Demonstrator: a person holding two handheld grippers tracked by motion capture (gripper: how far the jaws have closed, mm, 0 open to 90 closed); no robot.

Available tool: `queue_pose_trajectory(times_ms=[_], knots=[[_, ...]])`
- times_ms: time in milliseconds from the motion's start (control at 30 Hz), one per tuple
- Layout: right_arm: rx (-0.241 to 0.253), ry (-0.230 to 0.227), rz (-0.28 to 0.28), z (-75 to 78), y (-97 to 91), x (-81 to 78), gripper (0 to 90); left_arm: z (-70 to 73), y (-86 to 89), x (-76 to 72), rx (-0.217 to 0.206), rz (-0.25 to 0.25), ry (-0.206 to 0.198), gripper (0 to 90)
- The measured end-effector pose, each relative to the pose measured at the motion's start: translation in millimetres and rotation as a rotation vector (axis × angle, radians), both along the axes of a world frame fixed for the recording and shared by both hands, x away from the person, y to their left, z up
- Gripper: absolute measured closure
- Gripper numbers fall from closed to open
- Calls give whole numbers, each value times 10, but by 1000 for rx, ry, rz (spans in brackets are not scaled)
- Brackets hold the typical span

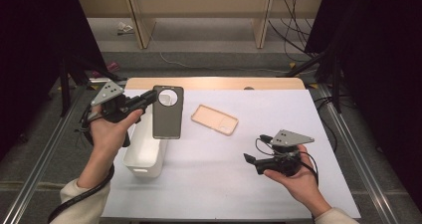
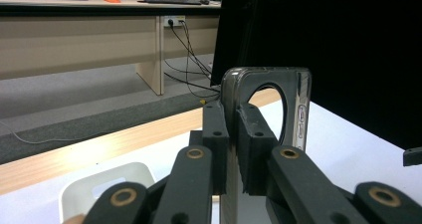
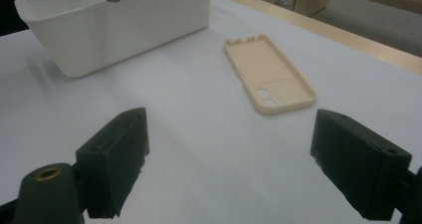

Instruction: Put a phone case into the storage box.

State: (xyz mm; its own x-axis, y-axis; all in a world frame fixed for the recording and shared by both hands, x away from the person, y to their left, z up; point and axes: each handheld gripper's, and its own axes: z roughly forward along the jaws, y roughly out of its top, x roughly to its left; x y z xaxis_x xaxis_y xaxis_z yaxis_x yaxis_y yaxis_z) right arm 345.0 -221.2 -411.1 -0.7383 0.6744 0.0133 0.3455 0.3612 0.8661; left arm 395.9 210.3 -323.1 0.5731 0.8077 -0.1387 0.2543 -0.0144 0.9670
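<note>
My left gripper [image 1: 151, 95] is shut on the top edge of a dark grey phone case [image 1: 167, 113] with a round camera hole, holding it in the air above the white bin [image 1: 145, 154]. In the left gripper view the dark case [image 2: 293, 109] stands edge-on, pinched between the jaws of my left gripper [image 2: 232, 134]. A beige phone case [image 1: 214, 119] lies flat, inside up, on the white table mat [image 1: 224, 184]. My right gripper [image 1: 249, 159] rests low at the right, open and empty, pointing at the beige case [image 3: 268, 74]; its jaws [image 3: 229, 159] stand wide apart.
The white rectangular bin [image 3: 114, 25] stands at the mat's left side, below the hanging case. A wooden table edge [image 1: 214, 82] runs along the back. Cables lie on the floor beyond, and dark stands flank both sides.
</note>
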Motion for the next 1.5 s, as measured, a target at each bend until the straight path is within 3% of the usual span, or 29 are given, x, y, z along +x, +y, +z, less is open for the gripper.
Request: queue_pose_trajectory(times_ms=[433, 567, 1033, 1500], knots=[[3, -2, -5, 6, -7, -3, 164, 31, 120, 21, -4, 10, -7, 834], [4, -2, -6, 8, -7, -4, 164, 32, 136, 40, 12, 16, -16, 833], [17, 5, -22, -1, -42, -16, 164, -13, 281, 225, -8, 24, -18, 833], [20, 6, -28, -2, -68, -23, 164, -9, 351, 381, 39, 37, -24, 834]])
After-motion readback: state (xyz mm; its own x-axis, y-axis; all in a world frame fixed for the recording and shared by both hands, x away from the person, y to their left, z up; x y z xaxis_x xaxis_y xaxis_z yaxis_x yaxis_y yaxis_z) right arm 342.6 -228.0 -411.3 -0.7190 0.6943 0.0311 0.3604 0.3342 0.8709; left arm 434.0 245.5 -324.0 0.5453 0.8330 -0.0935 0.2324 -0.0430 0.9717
